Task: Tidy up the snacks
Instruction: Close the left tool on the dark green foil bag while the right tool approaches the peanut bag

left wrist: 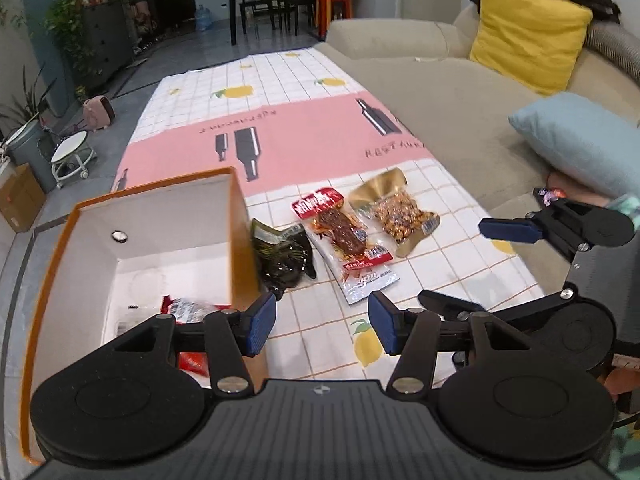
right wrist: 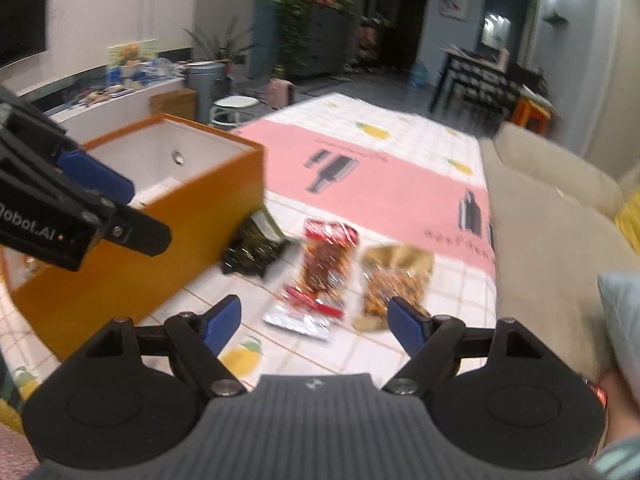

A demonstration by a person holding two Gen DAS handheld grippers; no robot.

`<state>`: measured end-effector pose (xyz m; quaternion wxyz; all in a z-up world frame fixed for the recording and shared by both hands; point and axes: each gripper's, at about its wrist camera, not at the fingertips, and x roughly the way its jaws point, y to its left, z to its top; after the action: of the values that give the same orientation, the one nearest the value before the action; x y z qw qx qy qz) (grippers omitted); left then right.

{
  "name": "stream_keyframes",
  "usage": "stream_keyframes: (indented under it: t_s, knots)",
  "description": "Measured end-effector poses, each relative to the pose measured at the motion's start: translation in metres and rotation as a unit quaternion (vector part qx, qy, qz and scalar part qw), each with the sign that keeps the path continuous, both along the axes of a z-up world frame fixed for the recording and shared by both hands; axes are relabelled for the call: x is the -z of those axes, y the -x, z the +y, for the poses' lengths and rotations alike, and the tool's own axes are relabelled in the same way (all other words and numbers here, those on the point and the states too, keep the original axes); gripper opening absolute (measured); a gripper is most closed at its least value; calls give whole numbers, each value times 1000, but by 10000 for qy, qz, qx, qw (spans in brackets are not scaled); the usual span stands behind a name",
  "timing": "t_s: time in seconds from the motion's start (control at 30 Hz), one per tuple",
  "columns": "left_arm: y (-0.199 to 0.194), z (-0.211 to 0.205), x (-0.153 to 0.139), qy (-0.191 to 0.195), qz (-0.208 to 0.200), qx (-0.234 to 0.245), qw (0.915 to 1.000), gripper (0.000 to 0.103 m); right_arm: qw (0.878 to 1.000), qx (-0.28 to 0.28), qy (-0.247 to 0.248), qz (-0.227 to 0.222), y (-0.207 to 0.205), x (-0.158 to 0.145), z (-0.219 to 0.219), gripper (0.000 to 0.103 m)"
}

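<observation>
An orange box (left wrist: 240, 240) with a white inside stands on the tablecloth at the left; a red-and-black snack packet (left wrist: 188, 308) lies in it. Beside the box lie a dark green packet (left wrist: 284, 256), a red meat-snack packet (left wrist: 344, 236) and a gold nut packet (left wrist: 400, 212). My left gripper (left wrist: 322, 326) is open and empty, low over the cloth by the box's near corner. My right gripper (right wrist: 314, 322) is open and empty, just short of the red packet (right wrist: 326, 268) and gold packet (right wrist: 394, 276). The box (right wrist: 192, 216) and green packet (right wrist: 256, 248) show there too.
The patterned cloth (left wrist: 280, 140) covers a low table. A beige sofa (left wrist: 460, 92) with yellow (left wrist: 528, 36) and light blue (left wrist: 580, 140) cushions runs along the right. A white stool (left wrist: 72, 156), a bin and plants stand at the left; a dining table is far behind.
</observation>
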<state>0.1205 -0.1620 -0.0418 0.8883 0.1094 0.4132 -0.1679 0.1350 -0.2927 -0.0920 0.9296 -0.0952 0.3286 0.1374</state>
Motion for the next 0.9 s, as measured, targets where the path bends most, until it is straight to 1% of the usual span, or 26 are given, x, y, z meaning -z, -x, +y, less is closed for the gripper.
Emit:
stream_keyframes:
  t_s: [0.17, 0.37, 0.47, 0.57, 0.73, 0.8, 0.9]
  knots:
    - [-19, -24, 21, -510, 23, 252, 9984, 63, 9997, 166, 91, 145, -15, 19, -17, 77]
    - [-48, -40, 37, -1128, 63, 737, 9909, 63, 9991, 332, 123, 240, -40, 35, -32, 73]
    - [-62, -45, 42, -1392, 63, 1097, 9841, 63, 9985, 441, 43, 335, -56, 41, -39, 72]
    - [-78, -46, 47, -1536, 239, 1478, 9767, 63, 9974, 540, -153, 447, -71, 45, -47, 72]
    - [-100, -50, 59, -1903, 437, 1948, 9612, 63, 9963, 606, -251, 553, -95, 52, -55, 72]
    - [-108, -53, 66, -2053, 565, 2093, 9544, 63, 9957, 616, -330, 607, -104, 55, -57, 72]
    - [-120, -58, 78, -2297, 755, 2130, 9467, 63, 9951, 616, -376, 671, -117, 58, -58, 72]
